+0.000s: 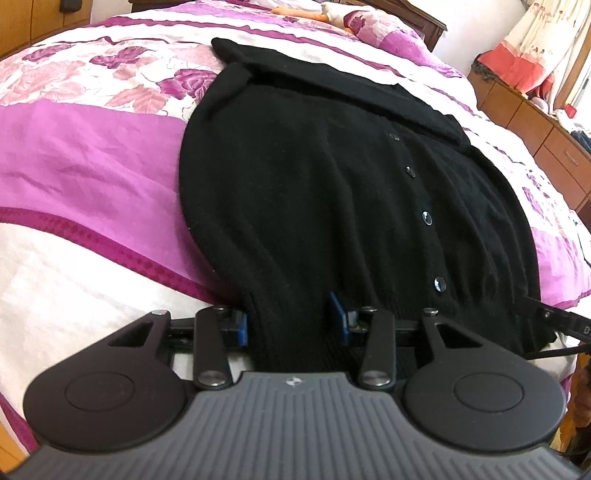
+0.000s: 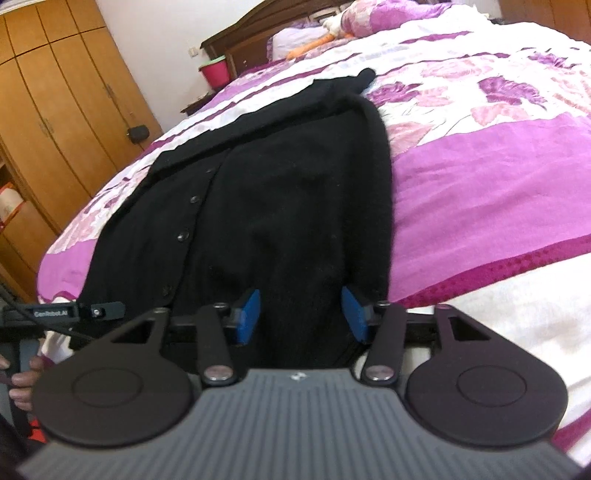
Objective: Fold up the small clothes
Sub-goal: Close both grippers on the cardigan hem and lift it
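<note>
two grippers: both sit at the near hem of a black cardigan (image 1: 332, 206), one toward each bottom corner, seen along their own fingers.
left gripper (image 1: 291, 321): blue pads (image 1: 242, 326) stand either side of a bunched ridge of hem; the knit fills the gap, so it reads as clenched on the cardigan, though pad contact on the far side is hard to confirm.
right gripper (image 2: 301, 314): blue pads (image 2: 251, 310) likewise flank a raised fold of hem that fills the gap; judged as grasping the cardigan.
garment: cardigan lies flat and buttoned on the bed (image 1: 92, 155), button row (image 1: 426, 218) running away from the camera, a sleeve folded across the far end near the collar.
step in hand: likely taking hold of the bottom edge for a fold toward the collar.
next move calls for: lifting both corners together and evenly, carrying the hem over the body without dragging the layers beneath or skewing the button line.
around: floral purple-and-white bedspread under the garment; wooden wardrobe (image 2: 55, 110) and a pink bucket (image 2: 216, 72) beyond; a pillow (image 1: 384, 26) at the head; a hand (image 2: 22, 380) on the other tool's handle.
in the way: nothing lies on the cardigan; the soft, rumpled bedspread may catch the knit.
</note>
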{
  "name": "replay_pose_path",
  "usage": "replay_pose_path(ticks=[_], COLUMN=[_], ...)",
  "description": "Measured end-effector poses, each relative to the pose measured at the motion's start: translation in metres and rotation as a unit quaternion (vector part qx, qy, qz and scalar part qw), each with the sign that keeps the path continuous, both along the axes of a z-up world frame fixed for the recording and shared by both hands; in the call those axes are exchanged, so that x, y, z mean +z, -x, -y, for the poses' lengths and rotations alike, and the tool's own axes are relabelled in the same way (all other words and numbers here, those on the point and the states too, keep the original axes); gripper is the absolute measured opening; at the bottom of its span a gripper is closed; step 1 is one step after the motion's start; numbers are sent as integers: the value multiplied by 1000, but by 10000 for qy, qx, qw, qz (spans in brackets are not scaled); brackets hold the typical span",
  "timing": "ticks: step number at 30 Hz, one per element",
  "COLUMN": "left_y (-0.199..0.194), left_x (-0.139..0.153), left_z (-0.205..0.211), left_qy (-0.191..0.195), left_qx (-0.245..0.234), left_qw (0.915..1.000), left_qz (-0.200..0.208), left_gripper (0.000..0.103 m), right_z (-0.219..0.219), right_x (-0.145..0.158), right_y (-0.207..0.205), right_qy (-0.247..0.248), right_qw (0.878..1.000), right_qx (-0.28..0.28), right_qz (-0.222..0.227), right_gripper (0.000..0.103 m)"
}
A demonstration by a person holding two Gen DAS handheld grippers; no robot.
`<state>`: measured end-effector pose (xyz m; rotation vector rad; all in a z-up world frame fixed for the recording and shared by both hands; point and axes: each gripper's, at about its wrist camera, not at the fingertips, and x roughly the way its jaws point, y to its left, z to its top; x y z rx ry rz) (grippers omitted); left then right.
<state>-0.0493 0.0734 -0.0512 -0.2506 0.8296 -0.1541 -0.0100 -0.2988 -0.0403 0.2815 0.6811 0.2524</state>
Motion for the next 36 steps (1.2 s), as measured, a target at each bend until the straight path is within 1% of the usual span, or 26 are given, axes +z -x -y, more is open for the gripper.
replay_pose_path(ticks=[1, 2, 3, 4, 5, 8, 14, 17, 18, 19, 20, 21, 24, 27, 29, 36], left_y=[1, 2, 3, 4, 5, 8, 7, 7, 7, 7, 8, 9, 14, 17, 18, 13], left_x=[-1, -1, -1, 0, 0, 1, -1, -2, -1, -1, 0, 1, 11, 25, 34, 59], left_z=[0, 1, 1, 2, 2, 2, -3, -5, -6, -7, -9, -12, -22, -31, -35, -37], left_qy=[-8, -10, -21, -36, -44, -80, 81, 225, 249, 271, 354, 503, 920, 1290, 1470, 1601], left_qx=[9, 26, 31, 33, 32, 46, 55, 36, 43, 53, 48, 63, 110, 152, 221, 461], left_qw=[10000, 10000, 10000, 9999, 9999, 9999, 9999, 9997, 9996, 9995, 9993, 9986, 9952, 9901, 9870, 9817], left_qz=[19, 54, 80, 105, 123, 145, 123, 130, 136, 144, 138, 144, 313, 540, 618, 922], left_gripper=[47, 47, 47, 47, 47, 41, 40, 40, 35, 20, 14, 9, 8, 7, 7, 7], right_z=[0, 3, 7, 10, 13, 15, 16, 17, 17, 18, 19, 20, 27, 31, 34, 37], right_x=[-1, -1, -2, -2, -3, -3, -5, -5, -5, -4, -3, -1, 6, 18, 25, 42], right_y=[1, 2, 3, 3, 3, 4, 1, 2, 2, 2, 3, 4, 6, 7, 7, -2], right_qy=[50, 11, -67, -144, -196, -274, -352, -345, -356, -395, -445, -525, -960, -1188, -1381, -1898], right_qw=[10000, 9999, 9998, 9997, 9996, 9994, 9993, 9993, 9993, 9992, 9989, 9984, 9947, 9910, 9876, 9759], right_qx=[-68, -126, -166, -205, -221, -216, -157, -108, -102, -111, -111, -127, -153, -165, -144, -186], right_qz=[4, -4, -17, -32, -40, -33, -17, 10, 18, 43, 91, 142, 335, 600, 732, 1061], right_gripper=[29, 22, 19, 15, 13, 12, 12, 12, 12, 12, 7, 7, 6, 6, 6, 5])
